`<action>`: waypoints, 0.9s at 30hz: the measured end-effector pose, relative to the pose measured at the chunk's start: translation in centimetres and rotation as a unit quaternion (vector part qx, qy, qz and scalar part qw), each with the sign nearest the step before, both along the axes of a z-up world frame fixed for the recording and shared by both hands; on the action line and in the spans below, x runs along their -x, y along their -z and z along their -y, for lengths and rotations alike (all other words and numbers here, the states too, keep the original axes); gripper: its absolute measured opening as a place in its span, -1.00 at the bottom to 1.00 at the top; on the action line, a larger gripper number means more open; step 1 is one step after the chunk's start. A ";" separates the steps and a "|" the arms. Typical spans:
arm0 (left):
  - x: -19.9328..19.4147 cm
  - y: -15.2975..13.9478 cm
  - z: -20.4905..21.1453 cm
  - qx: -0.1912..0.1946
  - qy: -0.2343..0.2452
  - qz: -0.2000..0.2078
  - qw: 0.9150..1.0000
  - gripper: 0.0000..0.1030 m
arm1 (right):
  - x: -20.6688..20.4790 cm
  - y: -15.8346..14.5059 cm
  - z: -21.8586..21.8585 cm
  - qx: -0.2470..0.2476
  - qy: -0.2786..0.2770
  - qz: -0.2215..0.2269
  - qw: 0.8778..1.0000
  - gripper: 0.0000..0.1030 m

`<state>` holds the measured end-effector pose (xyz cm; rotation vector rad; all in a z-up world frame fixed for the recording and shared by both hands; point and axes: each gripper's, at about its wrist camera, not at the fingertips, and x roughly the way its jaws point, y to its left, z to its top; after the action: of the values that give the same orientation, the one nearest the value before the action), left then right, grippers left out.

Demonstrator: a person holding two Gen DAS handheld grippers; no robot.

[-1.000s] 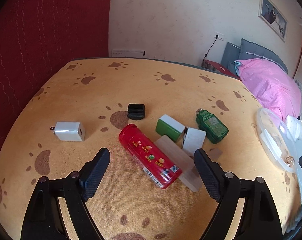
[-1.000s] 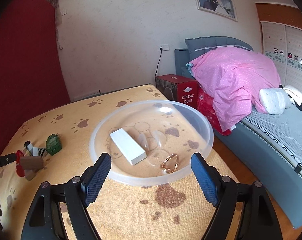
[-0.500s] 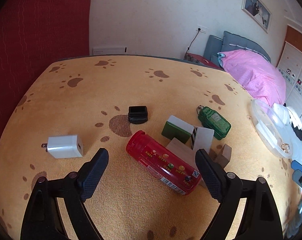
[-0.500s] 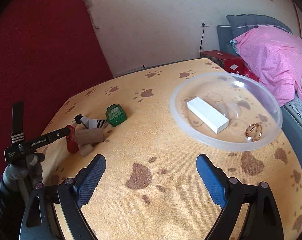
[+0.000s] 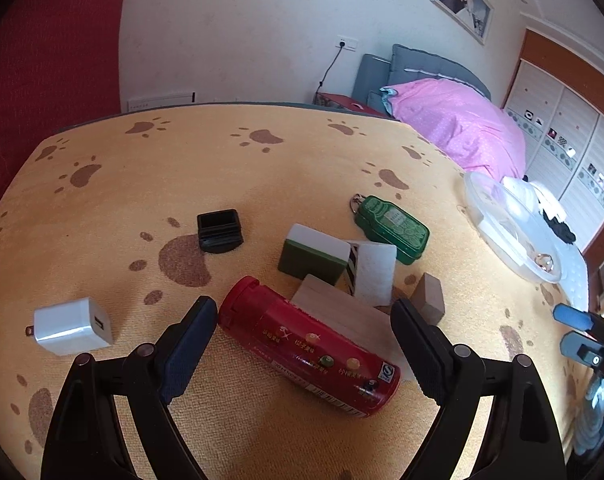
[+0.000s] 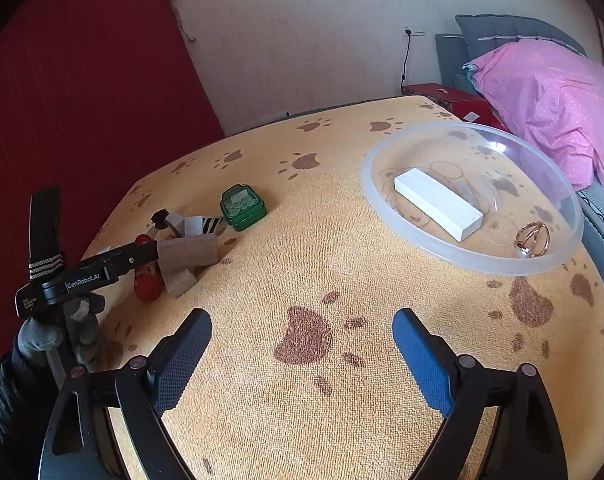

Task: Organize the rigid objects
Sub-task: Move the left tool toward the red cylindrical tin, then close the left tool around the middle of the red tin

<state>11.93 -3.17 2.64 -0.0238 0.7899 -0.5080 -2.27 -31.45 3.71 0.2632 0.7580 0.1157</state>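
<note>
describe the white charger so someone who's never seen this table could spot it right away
Start at the orange paw-print cloth covering the table and find the cluster of objects around the red tube lying on its side. The white charger sits alone, left of that tube, touching nothing. It is the only plain white cube with metal prongs sticking out of one side.

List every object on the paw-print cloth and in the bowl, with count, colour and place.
tube: 1, red, lying between the left gripper's fingers
wooden blocks: 2, tan, behind the tube
mahjong tile: 1, green and white, mid-pile
striped card: 1, white, leaning beside the tile
tin: 1, green, behind the pile
cap: 1, black, apart
charger: 1, white, far left
bowl: 1, clear, right
bar: 1, white, in bowl
ring: 1, gold, in bowl
left gripper: open
right gripper: open, empty
</note>
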 end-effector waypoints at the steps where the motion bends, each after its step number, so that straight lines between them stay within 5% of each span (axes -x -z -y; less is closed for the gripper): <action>1: 0.2 0.0 0.1 -0.001 0.007 0.001 1.000 0.73 | -0.1 0.1 -0.1 0.001 -0.001 -0.001 1.000 0.84; 27: 3.7 -0.3 1.4 -0.057 0.072 0.044 0.995 0.73 | -0.8 1.0 -2.2 0.009 -0.014 -0.023 1.000 0.84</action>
<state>8.22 -4.60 2.98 0.1618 0.7355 -0.5945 -1.46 -29.29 2.72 0.2385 0.8092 0.1299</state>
